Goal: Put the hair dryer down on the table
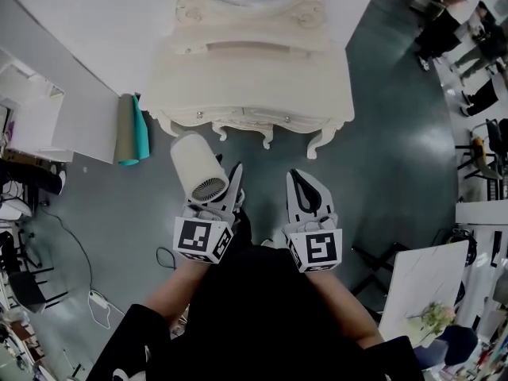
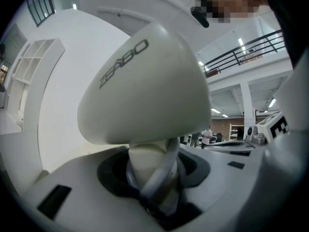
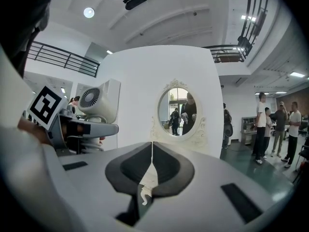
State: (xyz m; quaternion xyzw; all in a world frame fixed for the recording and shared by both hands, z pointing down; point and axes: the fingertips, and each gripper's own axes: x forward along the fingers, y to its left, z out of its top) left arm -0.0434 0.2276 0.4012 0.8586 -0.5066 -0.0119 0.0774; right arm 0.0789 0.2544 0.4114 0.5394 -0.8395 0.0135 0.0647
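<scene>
Grey-green floor below me, cream dressing table with its oval mirror straight ahead, and I'm a little short of its scalloped front edge. My left gripper is clamped on the handle of the hair dryer, with a loop of the cord caught across the handle between the jaws. My right gripper is pressed closed on nothing and rides alongside.

To land this well, I reckon I need to bring the dryer in over the bare tabletop, well past the carved edge, then sink it until the body rests on the wood before I let the jaws part. That trapped cord could drag the dryer as I pull away, so a slow, straight retreat looks wise.

Right now the dryer's barrel sits just above my left jaw tips, its grille end facing back at me and its front end toward the table. It hangs over the floor, near the table front, not yet above it.
</scene>
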